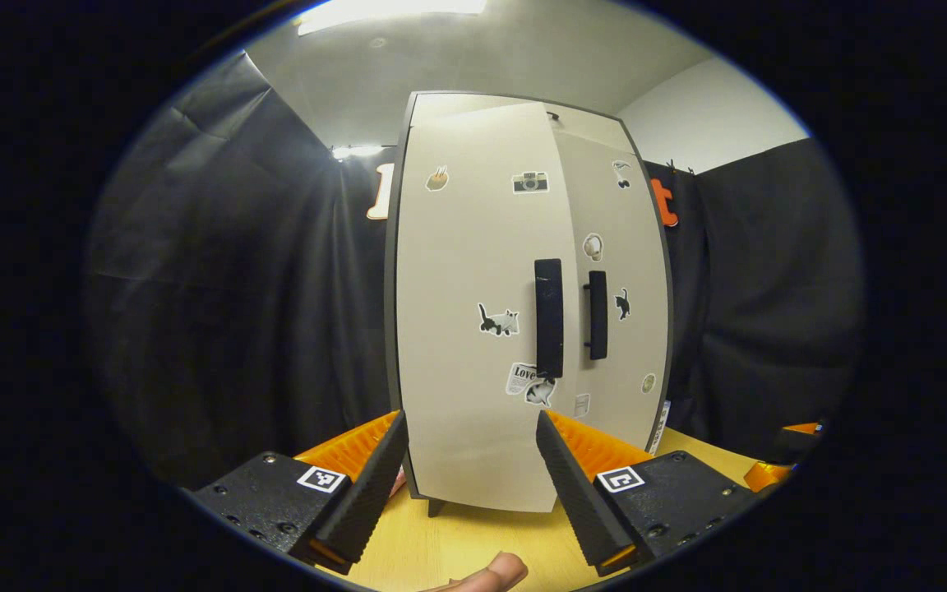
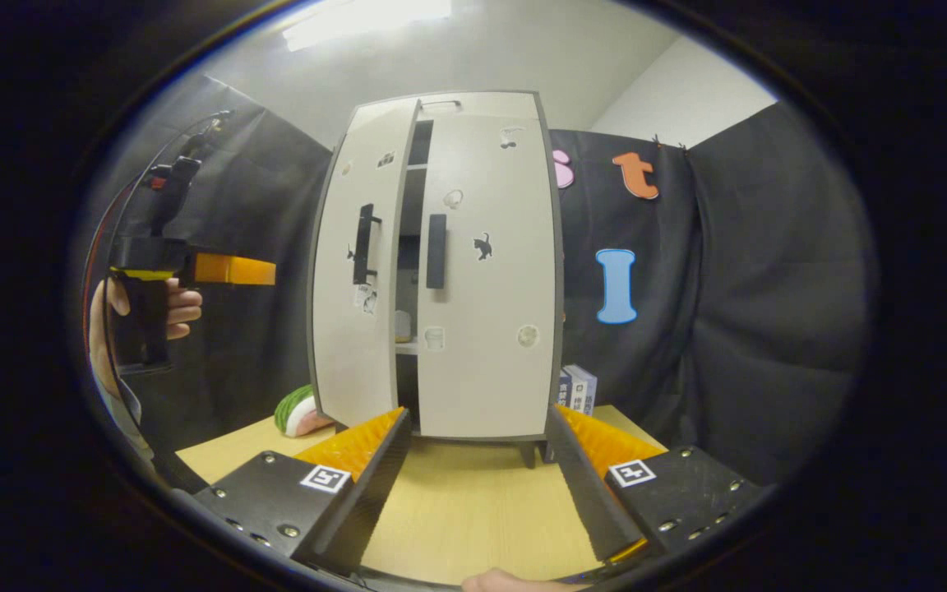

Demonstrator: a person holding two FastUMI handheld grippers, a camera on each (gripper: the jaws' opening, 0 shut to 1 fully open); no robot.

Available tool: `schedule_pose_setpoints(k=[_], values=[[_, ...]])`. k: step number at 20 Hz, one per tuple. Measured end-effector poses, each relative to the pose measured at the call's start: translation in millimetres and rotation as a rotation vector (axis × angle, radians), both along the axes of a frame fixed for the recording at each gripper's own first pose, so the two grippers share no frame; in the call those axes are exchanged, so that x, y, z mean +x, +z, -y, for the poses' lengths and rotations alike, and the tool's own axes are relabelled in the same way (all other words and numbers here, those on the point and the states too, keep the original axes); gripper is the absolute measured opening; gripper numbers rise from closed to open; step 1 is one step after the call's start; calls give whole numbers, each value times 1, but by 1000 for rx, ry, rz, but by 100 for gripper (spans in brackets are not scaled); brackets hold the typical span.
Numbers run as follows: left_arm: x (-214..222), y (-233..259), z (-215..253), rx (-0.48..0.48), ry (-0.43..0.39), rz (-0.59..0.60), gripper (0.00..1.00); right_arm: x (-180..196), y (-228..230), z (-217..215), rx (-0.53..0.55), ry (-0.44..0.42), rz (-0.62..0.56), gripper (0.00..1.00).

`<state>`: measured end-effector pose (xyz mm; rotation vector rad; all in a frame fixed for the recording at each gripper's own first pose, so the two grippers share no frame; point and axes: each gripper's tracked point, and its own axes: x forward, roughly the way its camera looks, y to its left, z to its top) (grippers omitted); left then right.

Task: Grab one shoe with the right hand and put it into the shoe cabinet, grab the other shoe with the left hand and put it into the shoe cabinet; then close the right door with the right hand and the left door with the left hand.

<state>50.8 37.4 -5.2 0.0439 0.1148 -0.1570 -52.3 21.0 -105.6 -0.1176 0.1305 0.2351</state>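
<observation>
While looking along the left gripper [image 1: 471, 469], saw the shoe cabinet [image 1: 482, 329] upright on the desk [image 1: 457, 543], toward its back edge, close in front of the spread fingers. Found the left door [image 1: 473, 247] slightly ajar, its outer edge standing proud of the right door [image 1: 617, 247], and the right door flat against the carcass. Noted a black handle [image 1: 549, 316] on the left door and a second handle [image 1: 598, 314] just beside it on the right door.

From the right gripper view, saw a dark gap [image 2: 408, 247] between the doors, with shelf edges inside and a pale shape [image 2: 402, 327] on one shelf, too small to identify as a shoe.

Found both claws wide and gripping nothing: left gripper raised off the cabinet's left side in a hand [image 2: 169, 308], right gripper [image 2: 478, 469] low over the desk's front edge.

Spotted a green, white and pink object [image 2: 301, 411] by the cabinet's left foot and a small box [image 2: 579, 386] behind its right side.
</observation>
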Motion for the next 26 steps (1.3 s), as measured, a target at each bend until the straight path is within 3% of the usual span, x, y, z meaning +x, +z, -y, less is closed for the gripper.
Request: schedule_pose_setpoints(k=[1,4,5,7,8,13,14,15,21,26], values=[[-6,-5,-1,5,1,-11,95,0,-1,-1,0,0,0,99],[-27,-13,-7,-5,14,-25,93,-2,6,-4,20,0,19,94],[-31,-12,-9,-17,19,-16,95,-2,8,-5,25,3,27,98],[-39,-13,-9,-20,14,2,95,-4,13,-6,22,5,42,94],[-45,-13,-9,-19,18,4,95,-3,15,-6,20,4,49,99],[-72,-20,-2,-29,-1,-16,96,-6,21,-10,26,6,50,99],[-76,-23,-1,-23,0,-21,92,-6,24,-11,29,7,56,98],[-79,-25,-3,-21,5,-20,96,-6,28,-12,31,5,65,99],[-103,-29,-15,2,77,30,96,3,42,-12,-3,1,98,98],[-118,-21,-7,8,47,56,96,2,50,-17,22,11,94,100]])
